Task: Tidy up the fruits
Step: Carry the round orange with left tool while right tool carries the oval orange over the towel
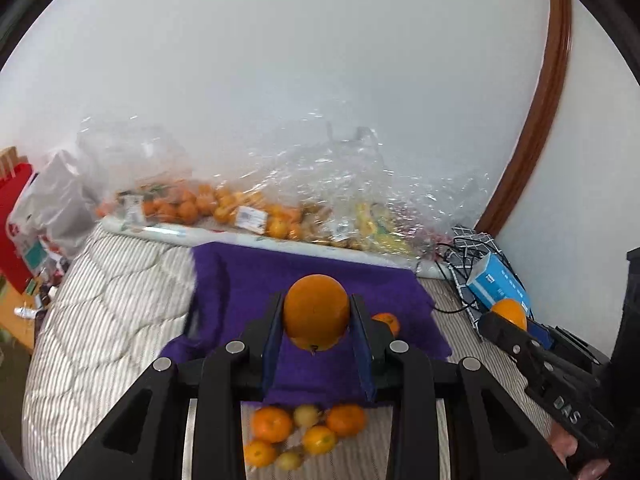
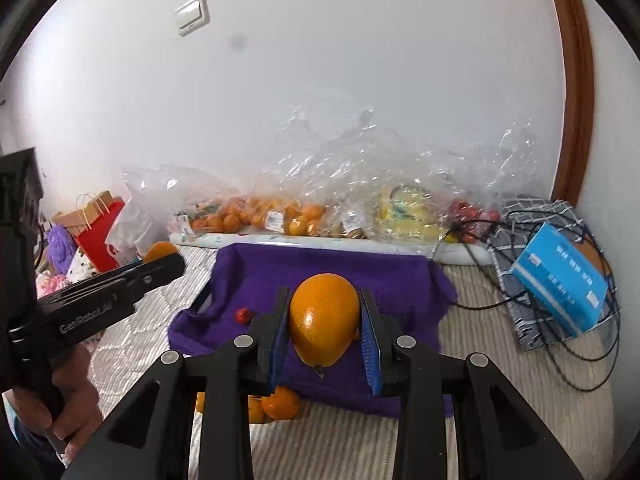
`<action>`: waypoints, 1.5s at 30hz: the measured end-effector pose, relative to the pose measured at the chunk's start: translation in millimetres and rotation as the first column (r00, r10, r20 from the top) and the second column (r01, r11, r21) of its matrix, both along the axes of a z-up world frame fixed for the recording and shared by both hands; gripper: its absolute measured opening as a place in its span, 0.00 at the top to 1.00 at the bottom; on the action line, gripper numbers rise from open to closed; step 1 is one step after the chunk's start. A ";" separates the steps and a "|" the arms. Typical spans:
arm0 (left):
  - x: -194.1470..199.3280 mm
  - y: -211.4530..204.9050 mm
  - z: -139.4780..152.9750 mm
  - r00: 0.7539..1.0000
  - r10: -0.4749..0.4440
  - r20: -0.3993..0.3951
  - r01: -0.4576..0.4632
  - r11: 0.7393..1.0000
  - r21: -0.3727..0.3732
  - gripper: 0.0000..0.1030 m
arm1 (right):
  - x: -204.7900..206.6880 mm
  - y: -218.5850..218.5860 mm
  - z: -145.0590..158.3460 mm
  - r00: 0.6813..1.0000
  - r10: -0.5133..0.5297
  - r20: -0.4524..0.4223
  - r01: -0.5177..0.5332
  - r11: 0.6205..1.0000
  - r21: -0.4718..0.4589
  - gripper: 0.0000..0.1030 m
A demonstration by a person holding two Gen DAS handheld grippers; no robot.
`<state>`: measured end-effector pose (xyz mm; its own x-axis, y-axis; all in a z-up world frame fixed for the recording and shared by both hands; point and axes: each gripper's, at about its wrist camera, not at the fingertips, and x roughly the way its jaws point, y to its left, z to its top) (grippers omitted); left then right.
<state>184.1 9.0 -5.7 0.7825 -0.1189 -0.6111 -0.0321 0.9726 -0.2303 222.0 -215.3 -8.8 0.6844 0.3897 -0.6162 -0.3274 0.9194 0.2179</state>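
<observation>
My left gripper [image 1: 316, 312] is shut on a large orange [image 1: 317, 310] and holds it above the purple cloth-covered box [image 1: 240, 276]. My right gripper [image 2: 325, 320] is shut on another large orange [image 2: 324, 318] above the same purple box [image 2: 392, 272]. The right gripper with its orange [image 1: 510, 312] also shows at the right of the left wrist view, and the left gripper with its orange [image 2: 160, 251] shows at the left of the right wrist view. A small orange [image 1: 387, 322] and a small red fruit [image 2: 242, 315] lie on the cloth. Several loose small citrus fruits [image 1: 304, 434] lie on the striped bedding in front of the box.
Clear plastic bags of oranges [image 2: 256, 212], bananas [image 2: 404, 210] and red fruit [image 2: 468, 210] line the white wall. A blue tissue box [image 2: 560, 280] with black cables [image 2: 480, 304] lies right. Red paper bags [image 2: 98, 236] stand left. The striped quilt [image 1: 100, 300] covers the bed.
</observation>
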 end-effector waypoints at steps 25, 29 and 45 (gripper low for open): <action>-51.7 38.9 21.7 0.979 -0.204 0.028 0.204 0.979 -0.003 0.70 | -80.6 11.9 32.4 0.969 -0.245 0.026 0.245 0.969 0.006 0.69; -44.8 38.8 22.8 0.970 -0.239 0.036 0.239 0.971 -0.003 0.70 | -83.1 12.1 36.4 0.963 -0.266 0.035 0.266 0.964 0.013 0.69; -30.1 13.7 12.2 0.943 -0.331 0.021 0.331 0.943 -0.006 0.70 | -92.1 9.4 34.8 0.946 -0.320 0.047 0.321 0.947 -0.028 0.69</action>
